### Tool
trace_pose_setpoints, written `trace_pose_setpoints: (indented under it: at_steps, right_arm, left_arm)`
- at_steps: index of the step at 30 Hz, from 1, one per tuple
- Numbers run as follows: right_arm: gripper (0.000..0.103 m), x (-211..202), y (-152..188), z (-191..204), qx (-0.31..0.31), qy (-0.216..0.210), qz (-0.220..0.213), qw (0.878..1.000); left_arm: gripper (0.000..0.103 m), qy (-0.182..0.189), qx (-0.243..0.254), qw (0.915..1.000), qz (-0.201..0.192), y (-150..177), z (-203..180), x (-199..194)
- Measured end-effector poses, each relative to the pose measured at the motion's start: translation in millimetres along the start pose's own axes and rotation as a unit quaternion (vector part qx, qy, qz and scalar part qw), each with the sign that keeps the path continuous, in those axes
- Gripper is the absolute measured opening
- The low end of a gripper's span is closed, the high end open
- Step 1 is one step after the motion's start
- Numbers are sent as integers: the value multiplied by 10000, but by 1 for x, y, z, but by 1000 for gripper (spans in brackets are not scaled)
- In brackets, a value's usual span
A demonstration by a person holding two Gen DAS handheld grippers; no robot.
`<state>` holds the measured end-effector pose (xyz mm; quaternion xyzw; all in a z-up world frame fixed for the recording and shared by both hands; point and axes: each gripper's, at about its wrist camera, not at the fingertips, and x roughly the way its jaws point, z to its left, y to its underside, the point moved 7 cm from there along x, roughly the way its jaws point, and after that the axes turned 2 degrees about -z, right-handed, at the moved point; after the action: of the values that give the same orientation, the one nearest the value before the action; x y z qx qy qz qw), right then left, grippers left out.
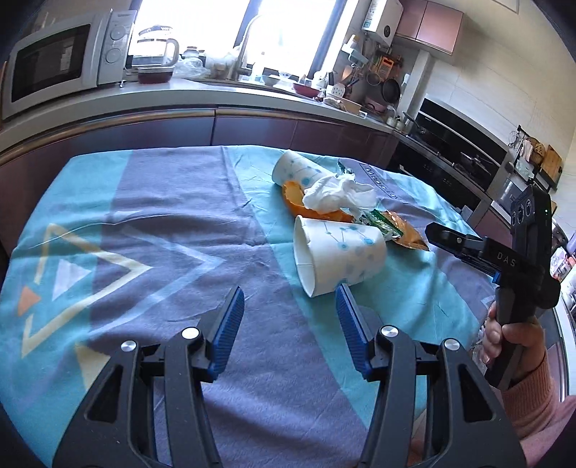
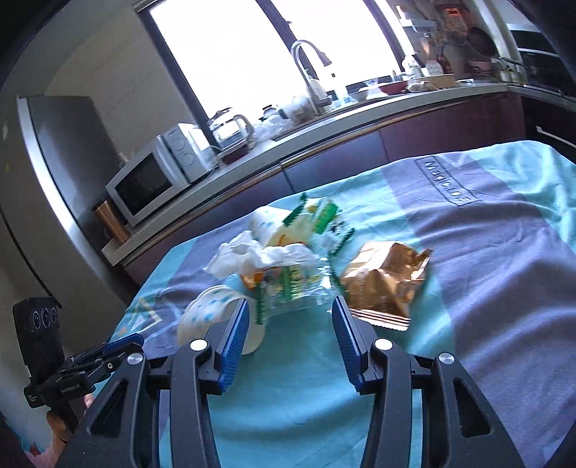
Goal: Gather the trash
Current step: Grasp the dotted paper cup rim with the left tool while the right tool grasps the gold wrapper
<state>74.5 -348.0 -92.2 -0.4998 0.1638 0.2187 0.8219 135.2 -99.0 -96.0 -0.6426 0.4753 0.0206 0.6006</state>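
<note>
Both grippers, left gripper point(image 1: 289, 298) and right gripper point(image 2: 289, 313), gape empty; tipped paper cup point(image 1: 338, 255) lies just beyond, tissue point(image 1: 338, 192) and gold wrapper point(image 2: 381, 284) behind it.

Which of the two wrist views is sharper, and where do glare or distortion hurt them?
Left wrist view: sharp; the nearer paper cup and crumpled tissue read cleanly, but the window is blown out and the countertop bows from the fisheye. Right wrist view: motion blur smears the green-printed wrappers and gold snack bag; its window is white too.
</note>
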Motion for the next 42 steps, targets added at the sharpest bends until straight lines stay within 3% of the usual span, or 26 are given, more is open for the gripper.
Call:
trace_pose_setpoints:
  at_steps: [8, 15, 20, 22, 24, 26, 33, 42]
  right_arm:
    - [56, 10, -3, -49, 522, 360, 137, 9979]
    - [59, 32, 0, -61, 854, 166, 490, 9950]
    - [59, 34, -2, -62, 897, 119, 514, 9946]
    - [54, 34, -2, -61, 876, 112, 540, 9946]
    - [39, 36, -1, -64, 954, 77, 571, 9938]
    - [32, 36, 0, -67, 1079, -8, 600, 9924]
    - [25, 29, 0, -68, 1160, -84, 467, 9921]
    - [20, 9, 3, -67, 1105, 25, 247, 9936]
  left_arm:
    - [52, 135, 34, 9994, 316, -10, -14, 35]
    - [53, 169, -5, 9984, 534, -15, -18, 53]
    - [51, 256, -19, 9974, 668, -16, -22, 64]
    - [49, 293, 18, 9972, 689, -16, -27, 66]
    - [40, 338, 81, 9969, 708, -16, -32, 67]
    - [33, 372, 124, 9966, 724, -14, -36, 67]
    - [17, 375, 183, 9970, 649, -12, -41, 59]
    - [7, 372, 259, 9982, 390, -11, -35, 30]
